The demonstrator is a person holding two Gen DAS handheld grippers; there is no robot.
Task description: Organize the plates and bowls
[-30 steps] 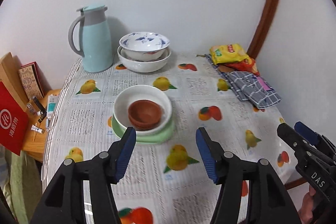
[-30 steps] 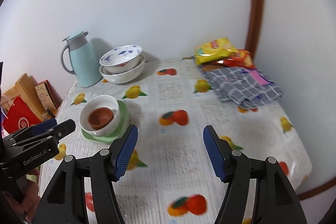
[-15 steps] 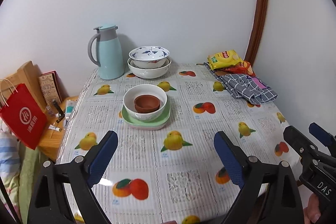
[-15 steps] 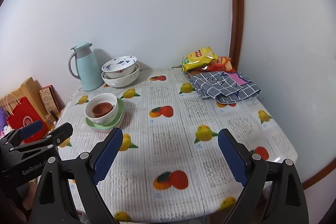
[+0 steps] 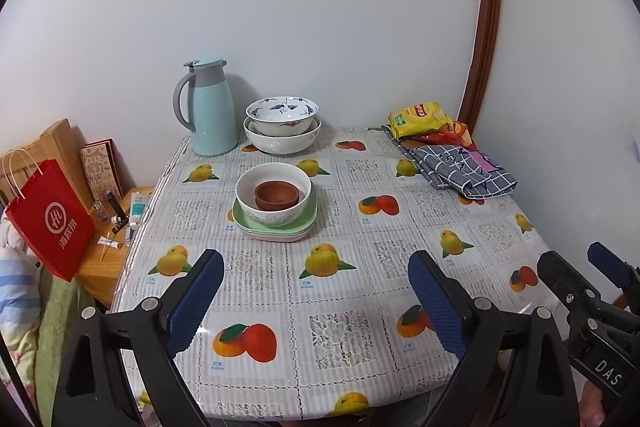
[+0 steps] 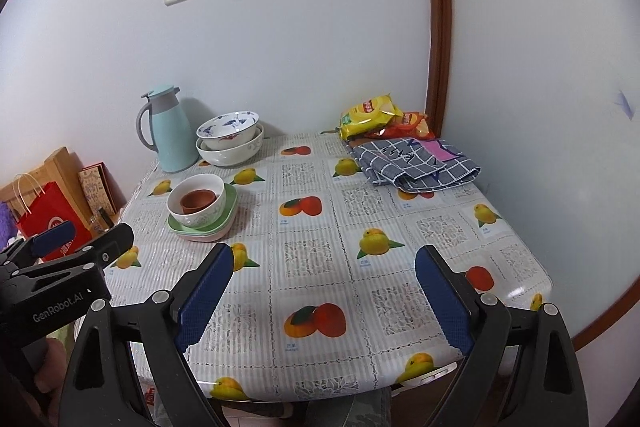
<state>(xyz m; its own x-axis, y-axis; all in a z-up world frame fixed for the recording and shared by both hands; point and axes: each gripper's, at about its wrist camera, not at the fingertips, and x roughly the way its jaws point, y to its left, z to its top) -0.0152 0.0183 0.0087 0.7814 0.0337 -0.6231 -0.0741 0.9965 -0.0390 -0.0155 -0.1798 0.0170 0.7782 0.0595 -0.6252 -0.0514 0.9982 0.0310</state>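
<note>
Small brown clay bowl nested in white ceramic bowl on green plates, mid-table, straight ahead of left gripper; right gripper farther off; both sets of fingers apart, empty.

A small brown bowl sits upright inside a white bowl, stacked on a green plate with what may be a pink plate beneath. Behind them, a blue-patterned bowl nests in a larger white bowl.

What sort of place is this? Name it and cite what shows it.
Probably a home dining corner: a table under a fruit-print cloth, stacked bowls beside a thermos jug, snack packets by the wall.
</note>
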